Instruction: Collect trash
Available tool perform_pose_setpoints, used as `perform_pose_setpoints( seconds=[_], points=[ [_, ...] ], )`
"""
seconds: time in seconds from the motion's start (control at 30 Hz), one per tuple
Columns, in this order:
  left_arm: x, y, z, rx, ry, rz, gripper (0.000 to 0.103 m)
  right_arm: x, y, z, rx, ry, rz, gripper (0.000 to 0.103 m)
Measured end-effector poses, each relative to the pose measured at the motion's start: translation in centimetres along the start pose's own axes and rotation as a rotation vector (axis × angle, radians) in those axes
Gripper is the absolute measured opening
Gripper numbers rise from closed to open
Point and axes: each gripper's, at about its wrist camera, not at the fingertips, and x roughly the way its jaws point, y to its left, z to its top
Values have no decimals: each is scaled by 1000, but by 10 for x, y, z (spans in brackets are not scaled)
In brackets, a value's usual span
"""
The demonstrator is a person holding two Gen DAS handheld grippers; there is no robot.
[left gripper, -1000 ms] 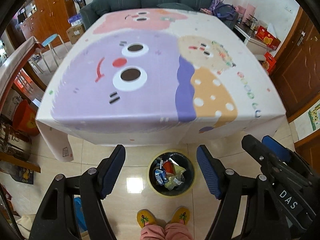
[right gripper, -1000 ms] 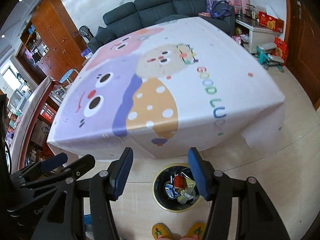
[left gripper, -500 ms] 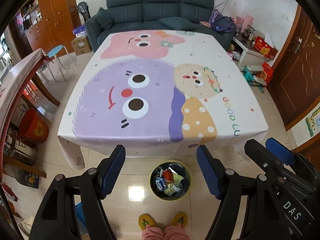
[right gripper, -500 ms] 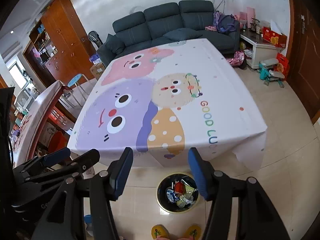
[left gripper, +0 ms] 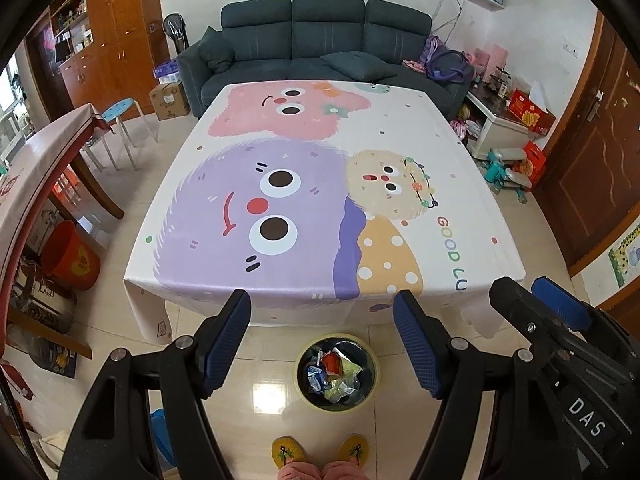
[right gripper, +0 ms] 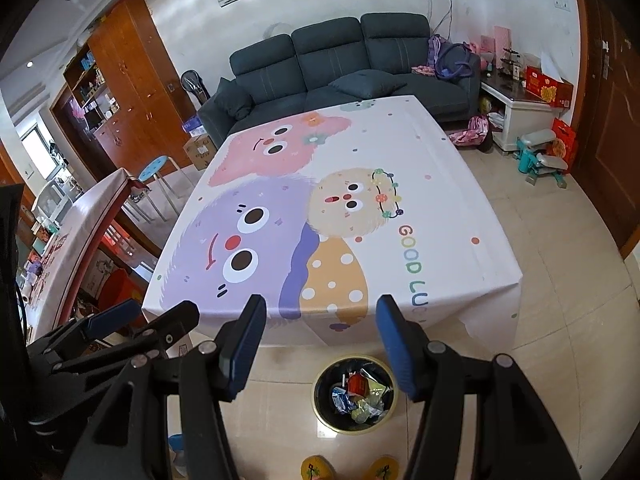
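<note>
Nearest to us are our yellow slippers (left gripper: pixel 318 451) on glossy beige floor tiles (left gripper: pixel 264 396) that catch a bright glare. Our left gripper (left gripper: pixel 322 336) stands wide open with nothing between its ribbed blue pads (left gripper: pixel 224 338), and our right gripper (right gripper: pixel 318 350) is likewise spread and empty; each shows black, bolted arms. Framed between the fingers sits the round trash bin (left gripper: pixel 301 390), a black liner inside a pale yellow rim, on the floor just in front of the table's near edge. Crumpled wrappers (left gripper: pixel 332 372) of foil and plastic, in blue, red and yellowish green, lie heaped inside it. Beyond the bin the tablecloth (left gripper: pixel 320 184) hangs over the table's edge in soft corners; it is smooth and flat on top, printed with fuzzy purple, pink and cream monsters and the letters "GOOD LU". Open floor runs along both sides of the table, wider on the right. To the left stand a red bucket (left gripper: pixel 70 256) and a blue-topped stool (left gripper: pixel 120 110). At the far end a dark grey upholstered sofa (left gripper: pixel 320 44) sits just behind the table.
</note>
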Motion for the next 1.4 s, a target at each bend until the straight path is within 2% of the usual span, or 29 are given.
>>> perform_pose_setpoints(
  seconds=[0.47, 1.4],
  points=[
    [-7, -6, 3, 5, -29, 9, 72, -11, -4, 5, -2, -24, -11, 58],
    [-10, -4, 2, -6, -33, 18, 72, -11, -2, 7, -4, -27, -8, 58]
  ],
)
